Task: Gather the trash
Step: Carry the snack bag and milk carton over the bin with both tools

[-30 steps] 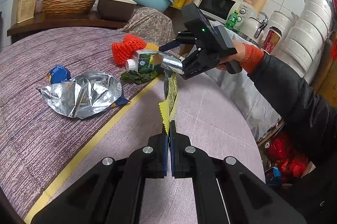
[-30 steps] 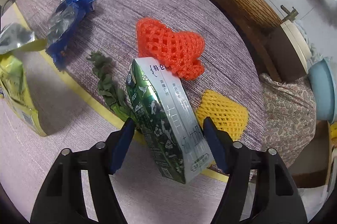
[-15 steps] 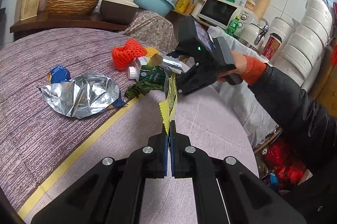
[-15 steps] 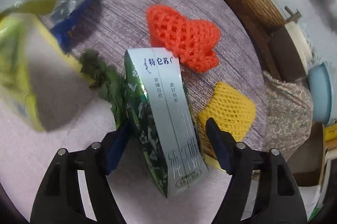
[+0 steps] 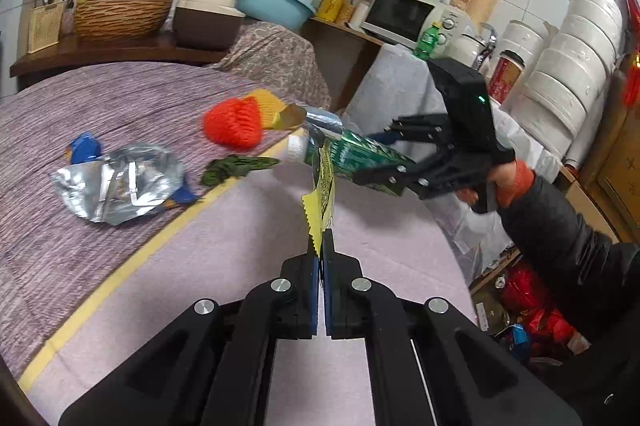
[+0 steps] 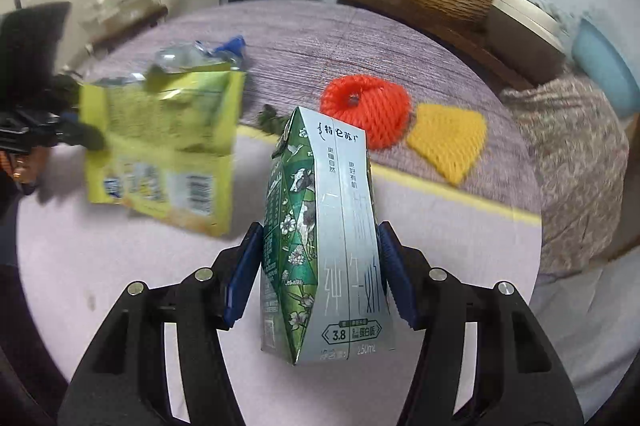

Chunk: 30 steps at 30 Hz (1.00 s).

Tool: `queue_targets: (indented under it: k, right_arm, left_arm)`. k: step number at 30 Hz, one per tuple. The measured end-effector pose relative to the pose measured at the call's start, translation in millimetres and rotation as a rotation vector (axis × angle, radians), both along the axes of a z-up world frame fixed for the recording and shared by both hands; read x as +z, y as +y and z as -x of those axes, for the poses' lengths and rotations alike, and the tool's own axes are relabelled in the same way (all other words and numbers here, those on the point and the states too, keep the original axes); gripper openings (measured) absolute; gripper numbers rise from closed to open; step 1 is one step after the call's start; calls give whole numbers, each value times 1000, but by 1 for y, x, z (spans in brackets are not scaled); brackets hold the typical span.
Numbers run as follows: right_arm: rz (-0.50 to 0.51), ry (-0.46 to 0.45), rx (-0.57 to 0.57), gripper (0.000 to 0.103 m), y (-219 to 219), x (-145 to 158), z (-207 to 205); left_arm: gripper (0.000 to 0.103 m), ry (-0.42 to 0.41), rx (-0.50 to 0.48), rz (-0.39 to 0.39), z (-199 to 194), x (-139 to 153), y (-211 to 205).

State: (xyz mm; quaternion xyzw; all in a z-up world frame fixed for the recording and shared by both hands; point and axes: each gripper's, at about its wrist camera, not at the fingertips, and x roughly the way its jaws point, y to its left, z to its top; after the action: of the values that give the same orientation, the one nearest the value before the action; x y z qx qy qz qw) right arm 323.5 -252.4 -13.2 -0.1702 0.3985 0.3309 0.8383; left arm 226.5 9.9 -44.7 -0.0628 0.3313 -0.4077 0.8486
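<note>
1. Far left of the left wrist view: a crumpled foil bag [image 5: 120, 182] lies flat on the purple tablecloth [image 5: 80, 114], with a blue wrapper [image 5: 82, 150] just behind it. I read both as trash not yet collected.
2. Next to the right: a green leafy scrap [image 5: 236, 168] beside the yellow stripe, then an orange foam net [image 5: 234, 124] touching a yellow foam net [image 5: 266, 104]. All rest on the cloth, untouched.
3. Left gripper [image 5: 321, 246]: fingers pressed together on the bottom edge of a yellow snack bag [image 5: 322, 194], which stands up edge-on from the tips (in the right wrist view its printed face [image 6: 168, 146] hangs clear of the table, mouth open at the top).
4. Right gripper [image 6: 320, 266]: blue pads clamped on the two narrow sides of the milk carton [image 6: 324, 238], near its base. The carton is lifted off the table.
5. Key relation: the carton's long axis runs forward along my right fingers, cap end [image 5: 298, 148] leading. In the left wrist view that end sits beside the bag's top, seemingly touching, though the mouth appears edge-on. The bag lies to the left of the carton.
6. Judgement: the next move is probably a feed into the bag mouth, along that axis, by the right hand.
</note>
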Motion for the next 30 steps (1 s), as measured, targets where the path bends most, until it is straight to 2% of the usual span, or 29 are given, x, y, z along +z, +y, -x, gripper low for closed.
queue_targets:
  k: [3,6,12,15,18,19,21,24,27,30]
  right_arm:
    - [-43,-45,-87,58,-28,1,30]
    - [-86,-87,-220,58,-68,0,58]
    - [-185,-155,-530,58,-163,-6,113]
    - [-198,-181,-704,58,-204,-13,133]
    - [-126,-209,-848,58,-231,-22,148]
    - [-130,-202,-884,58,-241,-27,151]
    - [-171,-189,-930,58,-258,-36,158]
    - [-139,-180,-1000,58,-274,-52,163]
    - [-142,-159,-1041,58,-284,-68,167]
    - [-142,-141,-1062,58,-295,-81,168]
  left_arm:
    - [3,-10,-42,12,3,5,-23]
    - [3,-7,-92,16,1,7,-54]
    - [3,10,-209,-14,-3,14,-148]
    - [3,41,-226,-68,-9,14,-203]
    - [3,56,-243,-138,-13,8,-258]
    - [3,67,-246,-163,-15,5,-274]
    - [3,84,-246,-206,-18,-2,-305]
    - [3,124,-233,-318,-26,-26,-356]
    - [3,181,-222,-392,-32,-51,-387]
    - [3,183,-204,-490,-32,-76,-416]
